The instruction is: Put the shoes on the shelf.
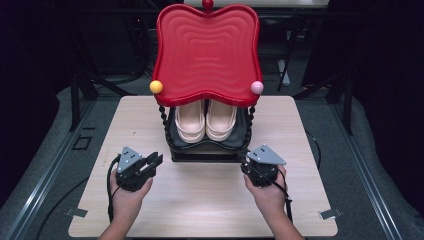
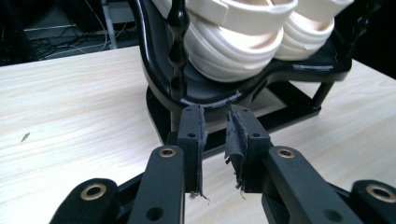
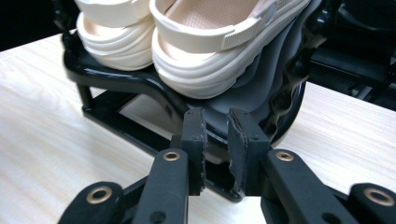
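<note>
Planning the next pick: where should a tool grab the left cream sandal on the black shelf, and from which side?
Probably by the heel strap of the left cream sandal, coming from the person's side of the table. The heels face that way, and the red top tray overhangs the pair and blocks a straight-down approach. The black shelf rim sits low in front, so a level approach looks feasible.

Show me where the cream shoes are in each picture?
High view: the cream shoes sit in the middle, on the black shelf under the red tray.
Left gripper view: top, right of centre.
Right gripper view: top, centre-left.
Shared landmark: the black shelf.
</note>
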